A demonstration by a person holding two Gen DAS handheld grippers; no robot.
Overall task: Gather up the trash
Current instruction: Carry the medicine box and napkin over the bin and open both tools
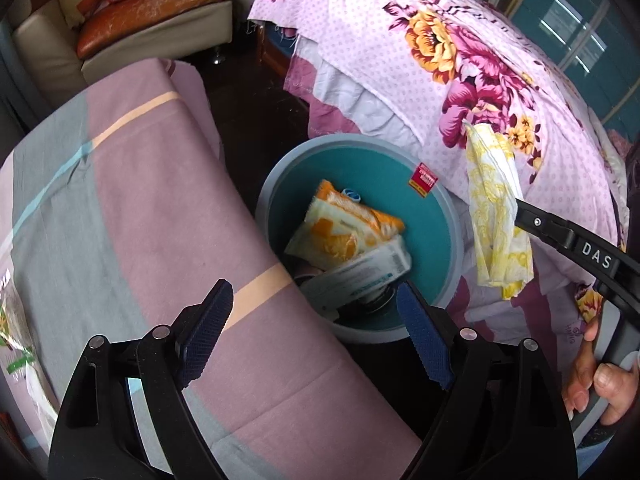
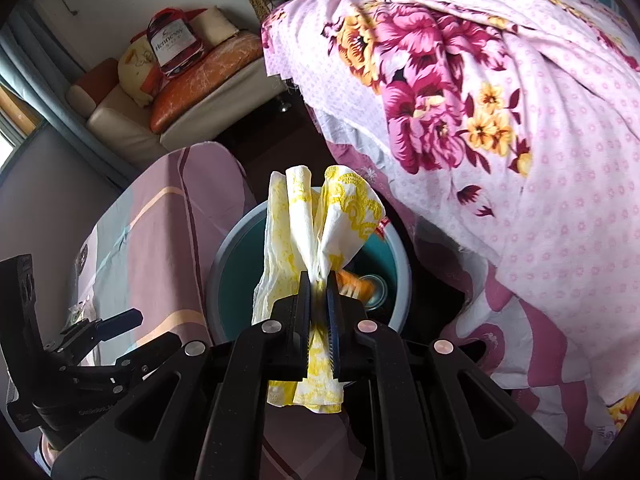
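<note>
Your right gripper [image 2: 319, 280] is pinched tight on a crumpled yellow-patterned napkin [image 2: 320, 216], jaws pressed together w/ paper bunched above and below the pads; napkin hangs just beside the trash bin [image 1: 450, 208], over its rim on the floral-blanket [image 1: 460, 60] side. Your left gripper [image 1: 314, 308] is spread wide, nothing between the pads, pointing down at the bin's near edge. Inside the bin: orange-and-white wrapper [image 1: 348, 228], a white carton [image 1: 368, 270] under it. Bin sits btwn the floral blanket and a pink-grey striped sheet [image 1: 140, 200]. Your hand [image 1: 600, 380] shows on the right gripper's handle.
</note>
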